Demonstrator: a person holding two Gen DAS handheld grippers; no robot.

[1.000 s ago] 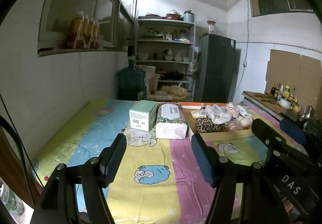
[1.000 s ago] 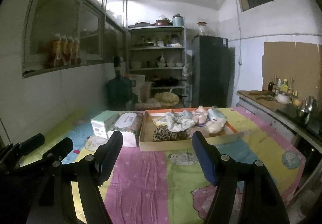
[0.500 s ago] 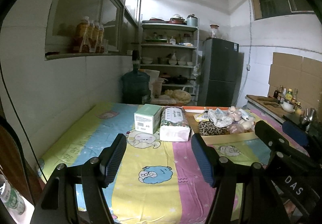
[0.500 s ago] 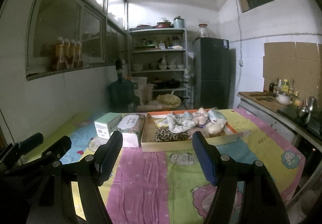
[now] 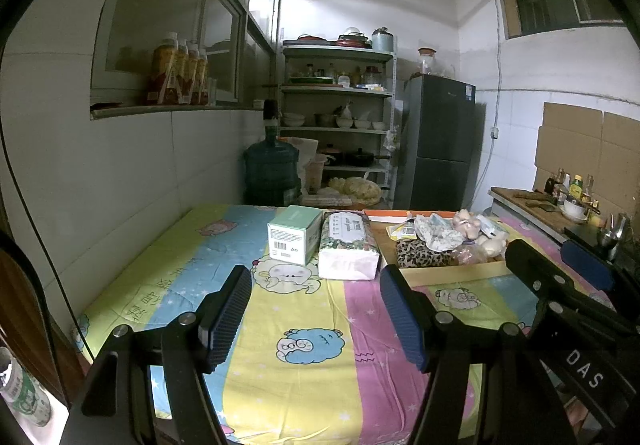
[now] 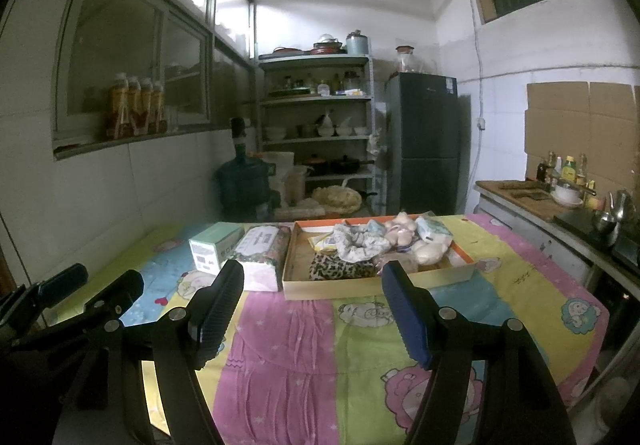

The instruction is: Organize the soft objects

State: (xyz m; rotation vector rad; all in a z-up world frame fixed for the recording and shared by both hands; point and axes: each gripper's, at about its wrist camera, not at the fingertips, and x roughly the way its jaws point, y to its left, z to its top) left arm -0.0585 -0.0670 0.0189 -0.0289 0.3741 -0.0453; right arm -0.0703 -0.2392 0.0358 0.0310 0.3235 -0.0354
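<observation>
Nothing on the table has shifted against the earlier frames; only the left view sits a little lower, with the shelves and fridge lower in frame than a second ago. Nearest, the left gripper (image 5: 315, 309) hangs over the cartoon-print cloth (image 5: 304, 309) with its jaws wide apart and nothing between them. The right gripper (image 6: 312, 309) is likewise spread and empty, its partner showing at 9 o'clock in its view.

Farther off, at 12 o'clock from the right gripper, lies the shallow cardboard tray (image 6: 380, 287), long axis running left to right across the table. It holds the soft things: a leopard-print cloth (image 6: 340, 268) at the near edge, a pale patterned scrunchie (image 6: 358, 245) behind it, then plush pieces (image 6: 400, 231) and a wrapped packet (image 6: 434, 231) toward 1 o'clock.

Touching the tray's left side, a tissue pack (image 6: 260, 259) points its long axis away from the camera. Just beside that, at 11 o'clock, stands a green box (image 6: 214, 247).
</observation>
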